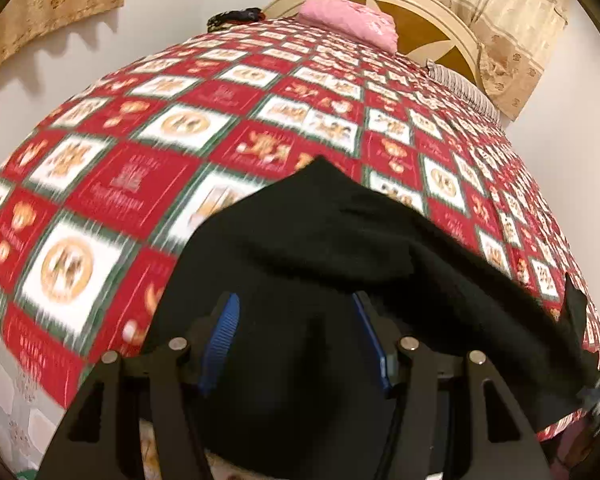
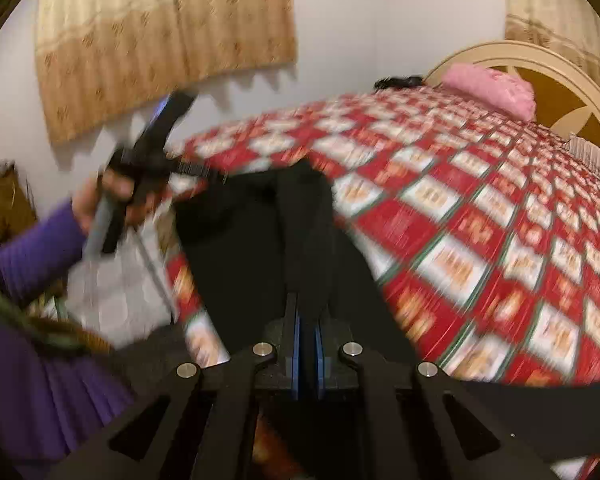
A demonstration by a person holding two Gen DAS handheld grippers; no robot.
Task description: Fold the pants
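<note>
Black pants (image 1: 320,240) lie near the front edge of a bed with a red, white and green patchwork cover (image 1: 140,184). My left gripper (image 1: 294,304) is over them, its blue pads (image 1: 220,340) well apart, with black cloth showing in the gap; I see no pinch. In the right wrist view the pants (image 2: 252,260) stretch forward from my right gripper (image 2: 306,308), whose pads are closed on a strip of the black cloth. A hand (image 2: 100,196) in a purple sleeve holds the left gripper (image 2: 204,172) at the pants' far left corner. Both views are motion-blurred.
A pink pillow (image 1: 348,20) and a striped one (image 1: 460,84) lie by the cream headboard (image 1: 432,24). A dark object (image 1: 236,16) sits at the bed's far edge. Beige curtains (image 2: 160,40) hang on the wall. Light tiled floor (image 2: 116,292) shows left of the bed cover (image 2: 480,240).
</note>
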